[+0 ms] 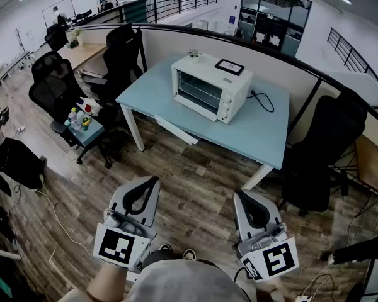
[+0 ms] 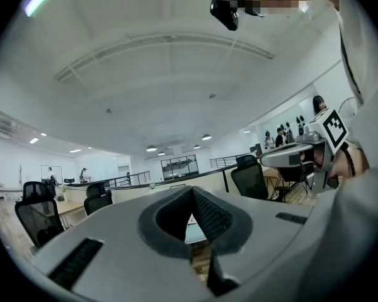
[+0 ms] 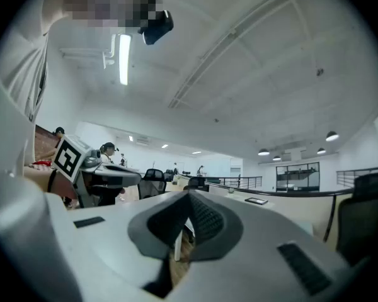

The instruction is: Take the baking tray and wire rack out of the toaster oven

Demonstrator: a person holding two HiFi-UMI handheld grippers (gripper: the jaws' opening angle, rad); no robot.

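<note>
A white toaster oven stands on a light blue table across the room, its glass door closed. Through the glass I make out rack lines, but the baking tray and wire rack do not show apart. Both grippers are held low near my body, far from the oven and over the wood floor. My left gripper has its jaws together with nothing between them, as the left gripper view also shows. The tips of my right gripper also meet on nothing, seen again in the right gripper view.
A black-framed flat item lies on the oven's top and a black cord runs from its right side. Black office chairs stand left of the table, another chair right. A small side table holds bottles.
</note>
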